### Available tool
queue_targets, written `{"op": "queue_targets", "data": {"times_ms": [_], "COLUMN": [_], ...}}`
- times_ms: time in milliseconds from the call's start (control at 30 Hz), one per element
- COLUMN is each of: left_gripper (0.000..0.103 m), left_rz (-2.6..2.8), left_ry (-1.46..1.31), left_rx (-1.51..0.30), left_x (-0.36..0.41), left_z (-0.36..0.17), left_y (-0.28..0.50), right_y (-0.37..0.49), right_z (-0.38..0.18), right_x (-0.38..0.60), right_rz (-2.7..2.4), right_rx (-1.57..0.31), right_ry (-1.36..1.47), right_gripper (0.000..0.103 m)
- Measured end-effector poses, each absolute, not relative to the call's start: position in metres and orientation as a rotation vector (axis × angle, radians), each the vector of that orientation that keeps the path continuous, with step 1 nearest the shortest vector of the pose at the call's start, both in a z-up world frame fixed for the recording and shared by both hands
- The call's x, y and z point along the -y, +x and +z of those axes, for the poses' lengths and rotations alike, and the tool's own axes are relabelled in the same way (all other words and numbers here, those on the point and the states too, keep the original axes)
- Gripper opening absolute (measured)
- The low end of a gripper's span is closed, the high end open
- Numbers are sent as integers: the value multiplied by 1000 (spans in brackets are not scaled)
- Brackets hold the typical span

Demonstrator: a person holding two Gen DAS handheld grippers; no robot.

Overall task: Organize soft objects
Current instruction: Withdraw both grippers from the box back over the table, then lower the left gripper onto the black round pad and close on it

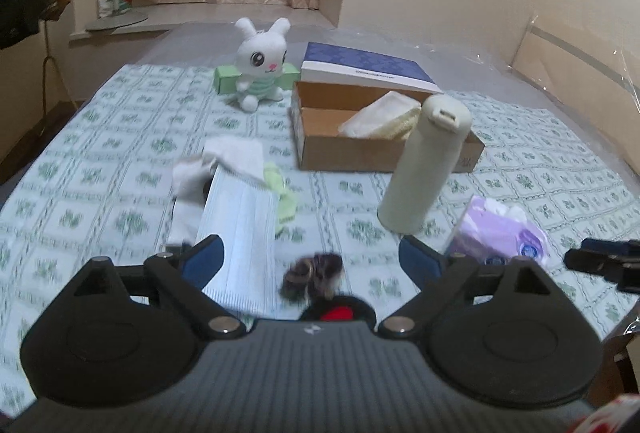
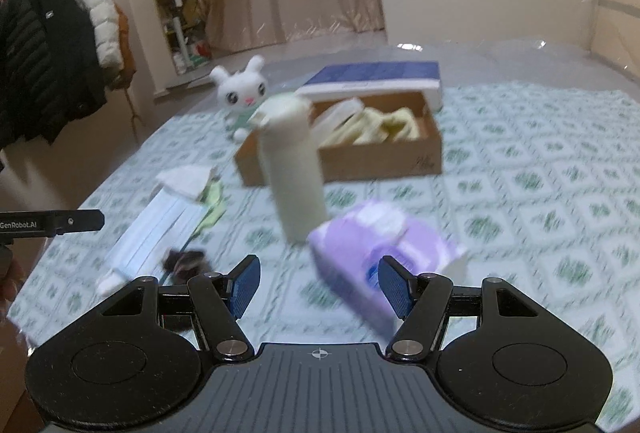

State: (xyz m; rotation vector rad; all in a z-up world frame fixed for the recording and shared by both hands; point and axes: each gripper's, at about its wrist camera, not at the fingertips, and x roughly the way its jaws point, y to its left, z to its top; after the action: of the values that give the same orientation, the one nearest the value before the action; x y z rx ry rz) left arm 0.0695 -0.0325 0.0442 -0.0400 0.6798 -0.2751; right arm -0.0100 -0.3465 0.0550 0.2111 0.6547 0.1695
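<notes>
Both claws, left claw [image 1: 310, 259] and right claw [image 2: 318, 285], hover spread and empty near the box [image 1: 360, 149], likely picking next the mask [image 1: 240, 233].

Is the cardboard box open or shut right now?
Open: the cardboard box shows its inside, with folded cloths in it; its blue lid leans behind.

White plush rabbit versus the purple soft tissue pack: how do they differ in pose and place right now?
The white plush rabbit sits upright at the far end of the bedspread, against a green box; the purple tissue pack lies flat at the near end. The rabbit is left of the open cardboard box; the pack lies right of the cream bottle, just ahead of the right gripper. Both are outside the cardboard box, and neither is held.
</notes>
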Motion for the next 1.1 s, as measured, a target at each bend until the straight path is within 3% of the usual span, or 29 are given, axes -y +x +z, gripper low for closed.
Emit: {"op": "queue_targets", "data": {"times_ms": [500, 900, 1100], "left_gripper": [94, 93, 87], "left_rz": [-262, -379, -427], "left_ry": [34, 110, 169], "left_rx": [-691, -711, -731], "left_x": [28, 50, 58], "left_z": [0, -40, -65], "left_y": [11, 33, 58], "right_y": [-28, 2, 25], "right_z": [32, 14, -1], "right_x": [297, 291, 287], "right_rz": [273, 321, 353], "right_rx": [-686, -697, -709], "right_ry": [173, 145, 132], "right_gripper": [65, 65, 65]}}
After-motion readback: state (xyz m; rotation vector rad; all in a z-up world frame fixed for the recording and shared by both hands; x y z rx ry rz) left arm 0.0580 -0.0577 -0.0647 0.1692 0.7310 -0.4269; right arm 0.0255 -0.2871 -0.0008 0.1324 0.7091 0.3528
